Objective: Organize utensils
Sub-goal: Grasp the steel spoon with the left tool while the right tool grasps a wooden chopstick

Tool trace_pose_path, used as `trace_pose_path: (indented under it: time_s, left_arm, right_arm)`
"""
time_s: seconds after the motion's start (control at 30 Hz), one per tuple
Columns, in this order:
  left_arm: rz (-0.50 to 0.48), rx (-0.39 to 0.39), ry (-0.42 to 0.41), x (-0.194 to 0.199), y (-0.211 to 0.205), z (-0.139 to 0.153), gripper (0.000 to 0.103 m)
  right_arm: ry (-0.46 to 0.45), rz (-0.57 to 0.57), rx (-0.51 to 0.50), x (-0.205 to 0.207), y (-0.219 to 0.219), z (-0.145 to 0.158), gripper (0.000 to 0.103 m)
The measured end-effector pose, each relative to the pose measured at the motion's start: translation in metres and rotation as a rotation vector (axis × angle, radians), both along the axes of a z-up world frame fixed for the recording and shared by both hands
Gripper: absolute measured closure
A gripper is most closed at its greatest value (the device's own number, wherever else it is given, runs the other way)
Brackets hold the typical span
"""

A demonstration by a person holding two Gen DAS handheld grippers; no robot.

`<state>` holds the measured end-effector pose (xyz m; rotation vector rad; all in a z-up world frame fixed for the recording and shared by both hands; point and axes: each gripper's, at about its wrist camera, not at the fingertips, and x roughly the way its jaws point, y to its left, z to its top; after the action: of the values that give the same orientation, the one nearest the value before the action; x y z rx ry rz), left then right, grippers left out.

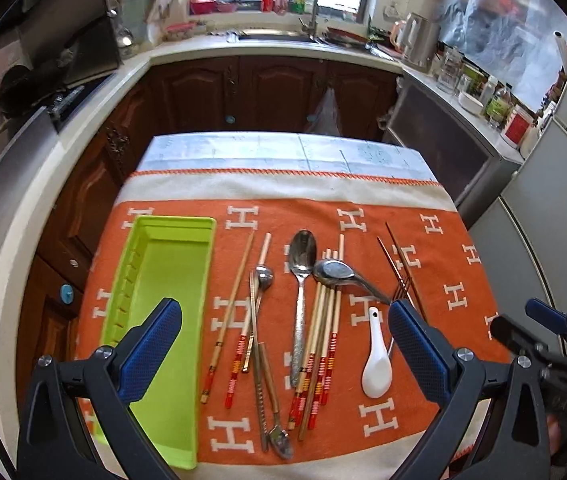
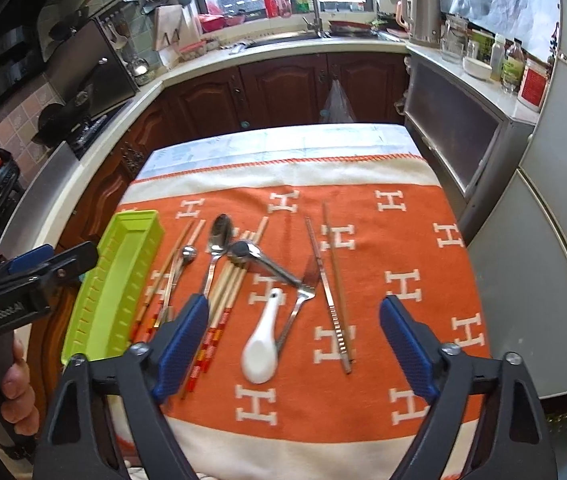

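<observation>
The utensils lie scattered on the orange cloth (image 1: 435,264) with its white H pattern, spread over the desk (image 1: 283,148). At the left edge sits the lime-green tray (image 1: 171,280), long and narrow, with nothing in it. Just right of it come wooden chopsticks with red-banded ends (image 1: 229,320), then a small steel spoon (image 1: 263,278) crossing a long flat metal piece. In the middle a large steel spoon (image 1: 302,264) lies bowl away, and beside it a bundle of red-banded chopsticks (image 1: 323,344) has a steel ladle-spoon (image 1: 335,272) resting across its far ends. The white ceramic spoon (image 2: 261,350) lies bowl toward the near edge, touching a steel fork (image 2: 303,300) at its right. Further right, a pair of metal chopsticks (image 2: 333,300) lies apart from the rest.

Both tools hover above the near edge of the cloth, gripping nothing. The left tool (image 1: 285,344) has its blue pads spread wide, over the tray and the central utensils. The right tool (image 2: 295,344) is likewise spread wide, with the white spoon and fork between its pads.
</observation>
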<state>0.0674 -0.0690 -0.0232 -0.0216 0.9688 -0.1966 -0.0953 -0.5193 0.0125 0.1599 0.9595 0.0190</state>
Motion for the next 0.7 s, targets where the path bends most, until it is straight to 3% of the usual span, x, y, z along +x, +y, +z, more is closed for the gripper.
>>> trace_pose_path:
  time_s: [0.2,0.43,0.5,0.7]
  left_arm:
    - [-0.007,0.062,0.078,0.031,-0.025,-0.041,0.001]
    - [-0.029,-0.093,0.27,0.066,-0.054,-0.106,0.018]
    - [-0.018,-0.14,0.303,0.072,-0.061,-0.118,0.03]
    - [0.023,-0.192,0.358,0.092,-0.09,-0.148,0.042]
  right_arm:
    - [0.075,-0.033,0.057,0.04,-0.049,-0.032,0.036]
    - [0.178,-0.013,0.118,0.097,-0.082,-0.093,0.05]
    - [0.215,0.005,0.129,0.109,-0.08,-0.112,0.062]
    - [0.313,0.048,0.122,0.137,-0.071,-0.168,0.075]
